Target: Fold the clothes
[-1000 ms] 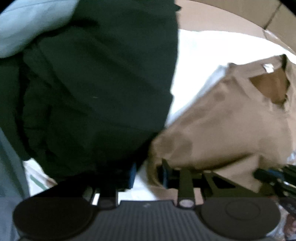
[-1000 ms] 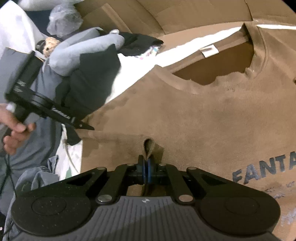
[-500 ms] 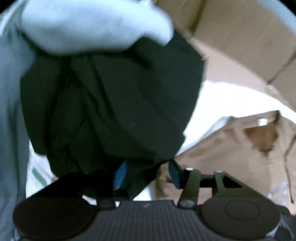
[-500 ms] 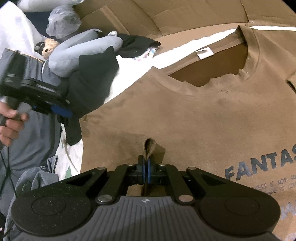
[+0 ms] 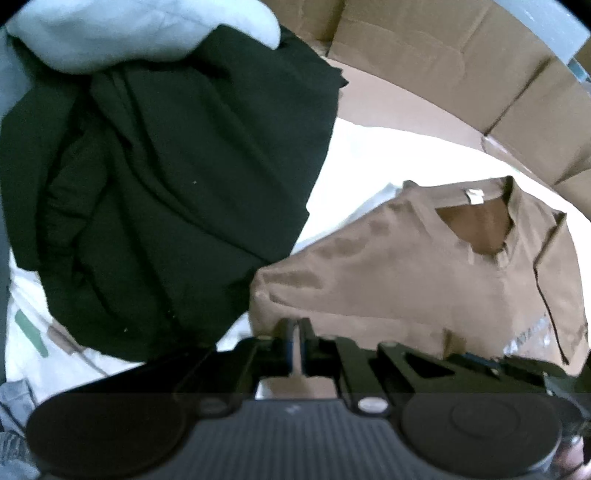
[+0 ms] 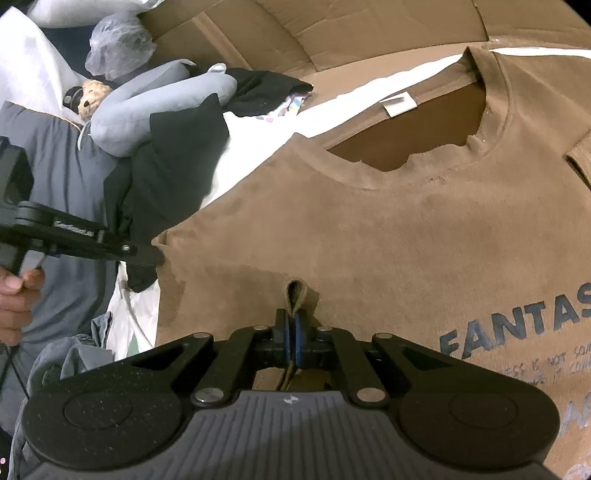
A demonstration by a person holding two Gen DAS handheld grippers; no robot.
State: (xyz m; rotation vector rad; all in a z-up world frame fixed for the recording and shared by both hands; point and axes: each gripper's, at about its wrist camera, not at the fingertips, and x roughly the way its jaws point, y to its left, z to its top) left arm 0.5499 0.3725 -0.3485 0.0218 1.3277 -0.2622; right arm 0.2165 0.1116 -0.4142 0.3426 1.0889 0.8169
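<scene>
A brown T-shirt (image 6: pixel 406 236) with dark "FANTAS" lettering lies spread on a white sheet, neckline and white label at the far side. My right gripper (image 6: pixel 293 325) is shut on a pinched fold of the brown T-shirt near its lower middle. My left gripper (image 5: pixel 295 339) is shut on the shirt's left edge (image 5: pixel 266 295); in the right wrist view it (image 6: pixel 147 254) meets the shirt's left corner. The shirt also shows in the left wrist view (image 5: pixel 424 273).
A pile of black clothing (image 5: pixel 166 192) lies just left of the shirt, with a pale blue pillow (image 6: pixel 147 110) on it. Cardboard walls (image 6: pixel 332 33) stand behind. A teddy bear (image 6: pixel 92 98) and plastic bag (image 6: pixel 118 44) are at the far left. The white sheet (image 5: pixel 369 162) shows between.
My left gripper has moved from the black clothing to the shirt's left edge and closed on it. The right gripper has stayed shut on its fold.
</scene>
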